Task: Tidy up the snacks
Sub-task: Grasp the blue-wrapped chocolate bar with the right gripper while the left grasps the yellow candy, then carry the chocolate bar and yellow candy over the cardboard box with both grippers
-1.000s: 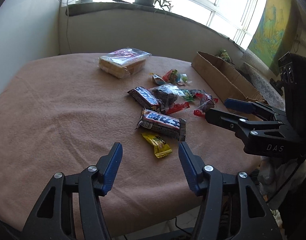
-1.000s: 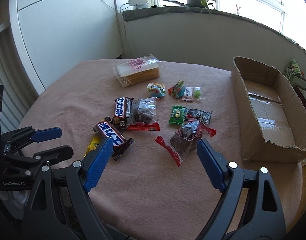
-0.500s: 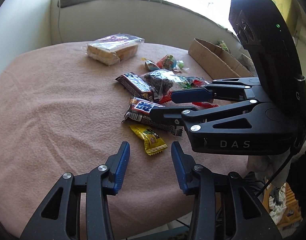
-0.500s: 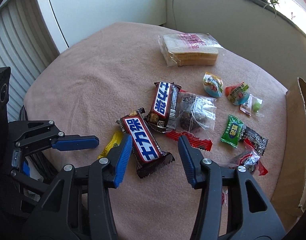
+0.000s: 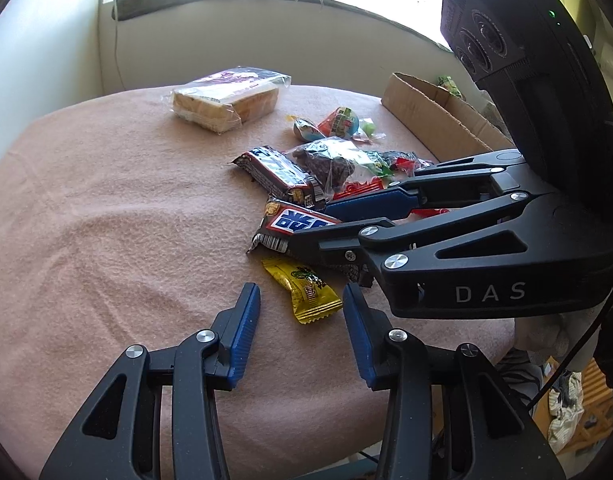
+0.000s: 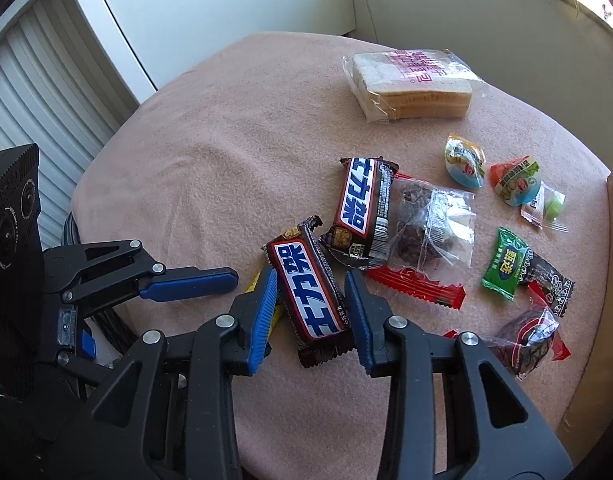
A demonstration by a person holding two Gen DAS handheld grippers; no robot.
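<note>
The right gripper (image 6: 309,276) has its ribbed blue pads either side of the nearer chocolate bar (image 6: 309,292), a glossy brown wrapper with a blue and white label; the jaws are parted and whether the pads touch the wrapper is hard to tell. A second chocolate bar (image 6: 360,210) lies just beyond it, overlapping a crinkled clear bag of dark cookies (image 6: 432,230) with a red serrated edge.

The left gripper (image 5: 301,294) hangs released, jaws apart, with a small yellow foil candy (image 5: 304,286) lying between and just ahead of its tips. In the right wrist view that candy is almost wholly hidden behind the right gripper's finger.

All of it rests on a fuzzy pink cloth (image 6: 226,140) over a rounded table. Farther back lies sliced bread (image 6: 412,84) in a clear plastic bag, plus small bright sweets (image 6: 464,166). The cardboard box (image 5: 434,120), corrugated and open-topped, sits at the far right, partly blocked by the right gripper's black body in the left wrist view.
</note>
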